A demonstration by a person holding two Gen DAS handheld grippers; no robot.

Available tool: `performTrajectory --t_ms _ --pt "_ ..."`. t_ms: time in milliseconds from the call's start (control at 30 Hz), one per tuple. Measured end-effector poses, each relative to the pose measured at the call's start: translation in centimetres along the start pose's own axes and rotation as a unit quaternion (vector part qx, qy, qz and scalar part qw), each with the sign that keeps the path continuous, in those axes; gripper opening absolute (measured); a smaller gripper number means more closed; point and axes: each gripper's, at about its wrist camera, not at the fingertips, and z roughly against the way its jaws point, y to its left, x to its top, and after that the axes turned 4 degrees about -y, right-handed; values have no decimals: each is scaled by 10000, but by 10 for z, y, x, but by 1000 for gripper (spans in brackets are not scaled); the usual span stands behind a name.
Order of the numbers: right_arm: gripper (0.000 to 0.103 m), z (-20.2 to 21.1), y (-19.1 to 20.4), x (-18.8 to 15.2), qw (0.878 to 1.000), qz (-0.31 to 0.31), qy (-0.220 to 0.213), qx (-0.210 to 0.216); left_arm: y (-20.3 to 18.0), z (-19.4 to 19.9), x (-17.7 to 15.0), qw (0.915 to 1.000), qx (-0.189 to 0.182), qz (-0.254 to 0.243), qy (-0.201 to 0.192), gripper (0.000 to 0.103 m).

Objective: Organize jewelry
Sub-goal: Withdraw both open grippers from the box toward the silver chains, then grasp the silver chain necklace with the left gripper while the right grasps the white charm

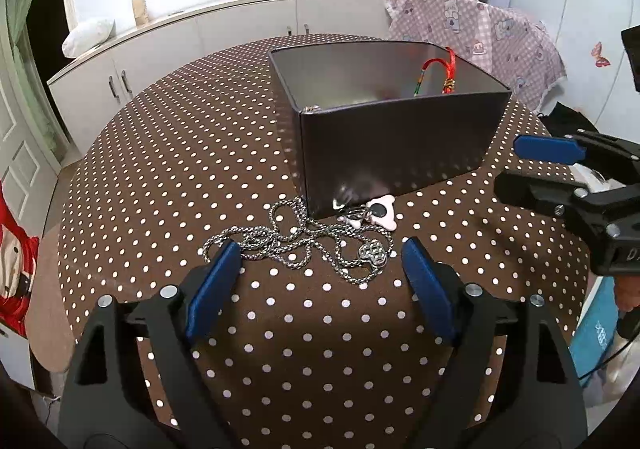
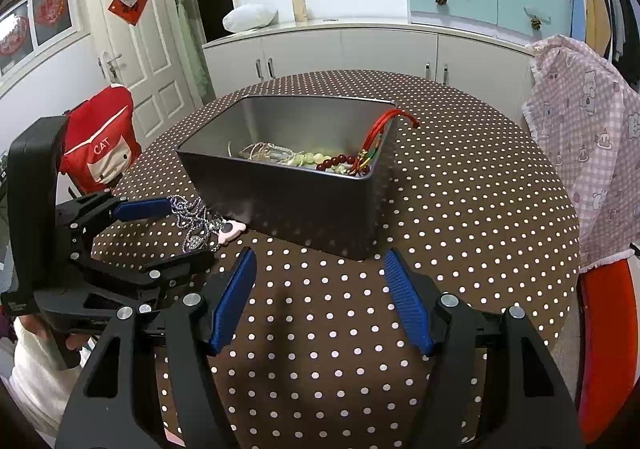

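A silver chain necklace (image 1: 296, 245) with a knot pendant lies tangled on the dotted tablecloth beside a pink-and-black charm (image 1: 380, 213), just in front of the dark box (image 1: 392, 153). My left gripper (image 1: 316, 249) is open, its blue pads on either side of the chain, low over the cloth. The box (image 2: 304, 201) holds bead bracelets (image 2: 328, 161) and a red cord (image 2: 380, 133) that hangs over its rim. My right gripper (image 2: 320, 261) is open and empty in front of the box. The left gripper (image 2: 160, 233) shows in the right wrist view around the chain (image 2: 196, 221).
The round table (image 2: 460, 209) has a brown cloth with white dots. A chair with a pink checked cover (image 2: 592, 153) stands at the right, a red "CAT" bag (image 2: 100, 141) at the left. White cabinets (image 2: 340, 53) line the back wall.
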Motion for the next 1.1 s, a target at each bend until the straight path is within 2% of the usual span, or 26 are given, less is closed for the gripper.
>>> performTrajectory --t_ms 100,133,233,367,467,733,833,1000,1100 --pt "63 -3 2 0 10000 11 34 20 0 1 -1 10000 -27 -42 -41 82" --pt "63 -4 3 0 10000 19 42 23 0 1 -1 10000 -21 -46 -57 79" --pt "63 -5 3 0 10000 26 57 23 0 4 -5 9999 7 -30 -151 64" --pt "63 -5 4 0 10000 43 58 31 3 5 -6 9996 108 37 -247 35" --pt "63 -5 4 0 10000 45 56 31 6 6 -7 9993 197 102 -305 24" --pt "63 -6 13 1 9996 156 37 215 11 14 -15 9973 444 352 -467 22" --pt "62 -8 23 2 9988 304 15 378 18 18 -18 9953 518 619 -527 22" --pt "43 -20 42 5 9965 576 124 593 23 23 -22 9934 490 830 -622 22" --pt "39 -31 50 7 9954 688 225 622 24 25 -24 9925 467 913 -671 22"
